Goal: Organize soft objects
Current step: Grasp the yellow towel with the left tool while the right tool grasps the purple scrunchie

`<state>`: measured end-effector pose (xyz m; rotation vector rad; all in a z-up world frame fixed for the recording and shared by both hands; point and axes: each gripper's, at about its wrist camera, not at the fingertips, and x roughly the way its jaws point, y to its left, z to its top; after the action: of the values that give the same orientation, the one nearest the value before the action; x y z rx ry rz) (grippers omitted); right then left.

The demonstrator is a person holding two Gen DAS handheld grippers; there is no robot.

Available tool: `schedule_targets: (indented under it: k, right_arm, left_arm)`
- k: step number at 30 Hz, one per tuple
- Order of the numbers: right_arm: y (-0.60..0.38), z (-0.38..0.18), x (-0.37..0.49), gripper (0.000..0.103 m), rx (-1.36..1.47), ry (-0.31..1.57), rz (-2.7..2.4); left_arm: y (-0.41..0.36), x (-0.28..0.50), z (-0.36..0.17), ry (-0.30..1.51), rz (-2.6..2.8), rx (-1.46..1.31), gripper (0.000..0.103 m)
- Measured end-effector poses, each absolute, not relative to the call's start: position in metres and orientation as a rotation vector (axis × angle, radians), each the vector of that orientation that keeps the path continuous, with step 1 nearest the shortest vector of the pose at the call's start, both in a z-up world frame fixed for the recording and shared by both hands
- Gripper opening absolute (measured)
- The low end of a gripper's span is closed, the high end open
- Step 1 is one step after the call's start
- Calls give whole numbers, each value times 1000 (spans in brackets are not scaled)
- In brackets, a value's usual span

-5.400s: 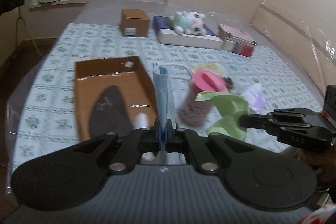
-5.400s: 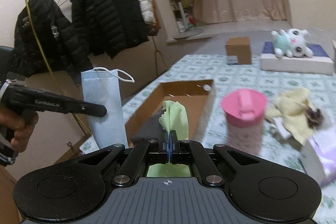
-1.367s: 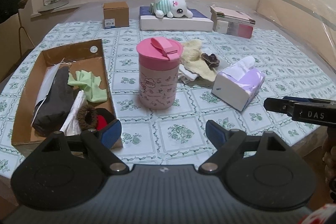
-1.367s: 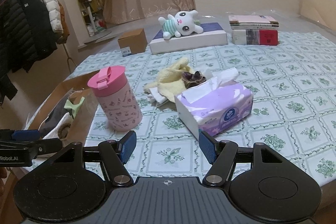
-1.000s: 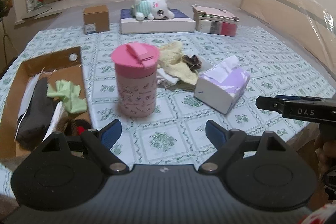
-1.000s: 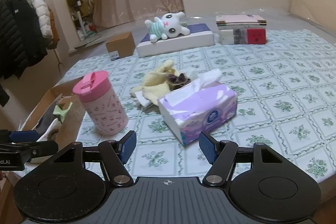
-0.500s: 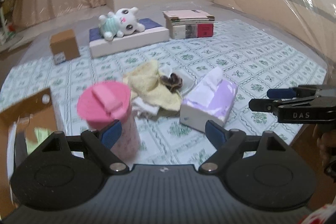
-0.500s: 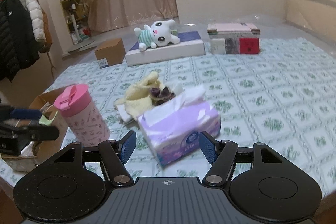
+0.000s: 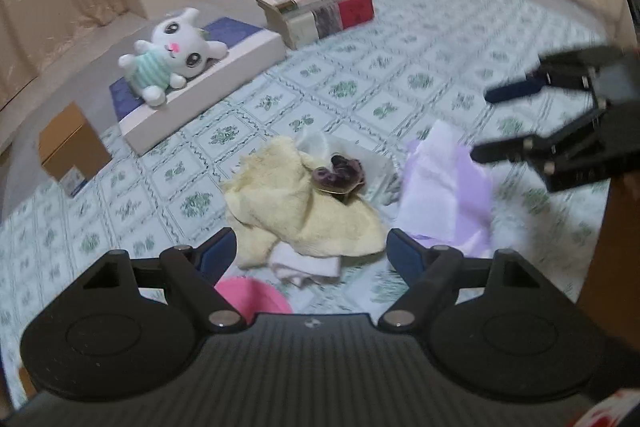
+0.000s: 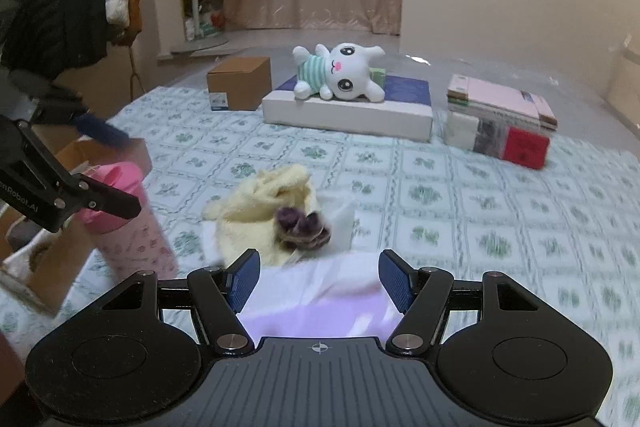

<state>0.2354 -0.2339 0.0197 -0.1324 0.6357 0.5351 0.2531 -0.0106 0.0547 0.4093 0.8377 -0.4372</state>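
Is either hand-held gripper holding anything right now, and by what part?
Nothing is held. The left hand-held gripper is closing on air above the yellow towel; the right hand-held gripper is open over the tissue box.

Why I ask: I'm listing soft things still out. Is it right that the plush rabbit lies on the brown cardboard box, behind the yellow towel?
Not quite. The plush rabbit lies on the flat white box, beside the brown cardboard box, behind the yellow towel. The right wrist view shows it.

Pale yellow towel [image 9: 280,203]; dark purple scrunchie [image 9: 340,177]; lilac tissue box [image 9: 460,195]; pink cup [image 10: 128,223]; white plush rabbit [image 10: 340,73], green-striped shirt; worktop cloth [image 10: 460,195] white, green floral tiles; tongs' pads [image 10: 244,279] blue
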Motion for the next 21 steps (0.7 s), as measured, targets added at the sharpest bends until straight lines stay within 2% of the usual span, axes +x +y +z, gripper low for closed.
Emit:
schedule_targets:
  k: [5, 17, 21]
  right_arm:
    - [-216, 13, 281, 66, -221, 711, 657]
    - [-158, -42, 367, 65, -395, 919, 769]
    - [-150, -56, 386, 58, -359, 959, 781]
  left_arm:
    - [-10, 303, 48, 929, -475, 430, 79]
    - [-20, 373, 16, 1079, -585, 573, 75]
    - [-17, 388, 5, 1127, -614, 559, 75]
